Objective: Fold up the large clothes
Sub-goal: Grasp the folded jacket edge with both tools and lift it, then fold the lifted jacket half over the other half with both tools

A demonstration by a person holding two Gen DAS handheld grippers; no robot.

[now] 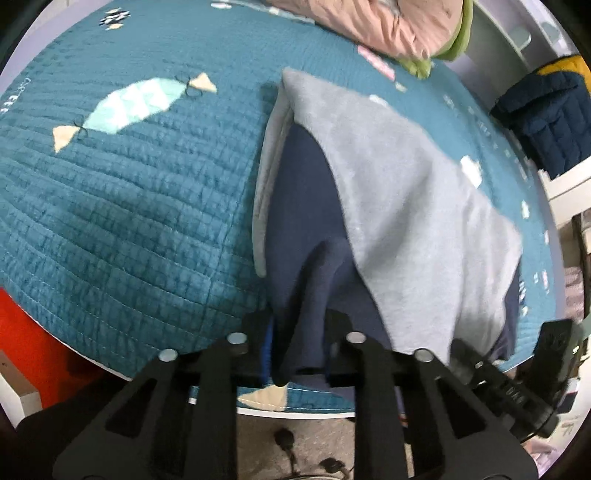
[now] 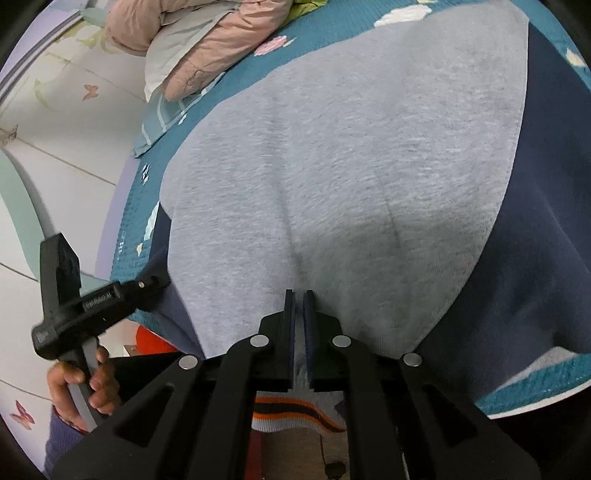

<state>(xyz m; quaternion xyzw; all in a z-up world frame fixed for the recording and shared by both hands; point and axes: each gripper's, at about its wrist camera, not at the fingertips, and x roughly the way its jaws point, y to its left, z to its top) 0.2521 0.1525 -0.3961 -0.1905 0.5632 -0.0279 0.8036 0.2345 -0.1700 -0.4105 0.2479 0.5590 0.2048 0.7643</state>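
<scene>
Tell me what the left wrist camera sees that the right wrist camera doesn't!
Only the left wrist view shows the fish patch on the quilt and the dark blue quilted thing at the right. Only the right wrist view shows the striped orange hem and a hand gripping the other tool's handle. Both show the grey and navy garment, the teal quilt and the pink bedding.

A bed [image 1: 147,206] covered by a teal quilt carries a grey-and-navy garment [image 2: 332,166]. A pink duvet [image 1: 384,26] lies bunched at its far end.
</scene>
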